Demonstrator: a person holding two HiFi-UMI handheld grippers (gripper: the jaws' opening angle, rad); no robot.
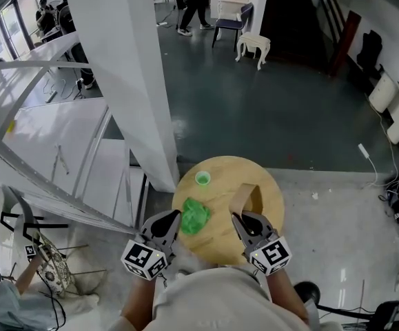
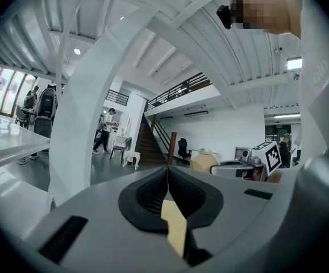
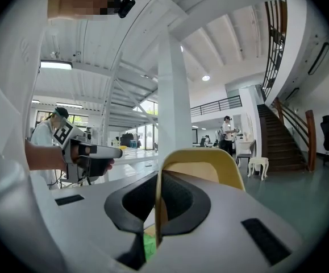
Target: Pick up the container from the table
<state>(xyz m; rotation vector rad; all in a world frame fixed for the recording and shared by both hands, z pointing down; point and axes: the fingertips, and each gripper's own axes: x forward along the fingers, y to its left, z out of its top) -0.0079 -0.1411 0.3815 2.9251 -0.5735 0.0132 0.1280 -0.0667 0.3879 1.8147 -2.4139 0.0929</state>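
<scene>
A tan paper container [image 1: 244, 198] hangs over the round wooden table [image 1: 271, 185], by its near right part. My right gripper [image 1: 238, 218] is shut on its thin wall; in the right gripper view the container's arched rim [image 3: 201, 161] rises from between the closed pads of that gripper [image 3: 157, 182]. My left gripper [image 1: 176, 219] is shut with nothing held, right beside a crumpled green item [image 1: 194, 216]. In the left gripper view its jaws [image 2: 167, 172] meet, and the container [image 2: 204, 162] shows to the right.
A small green cup [image 1: 202, 178] stands at the table's far side. A white pillar [image 1: 127, 67] rises just left of the table, with white beams and tabletops beyond. A white stool [image 1: 254, 47] and people stand far off on the dark floor.
</scene>
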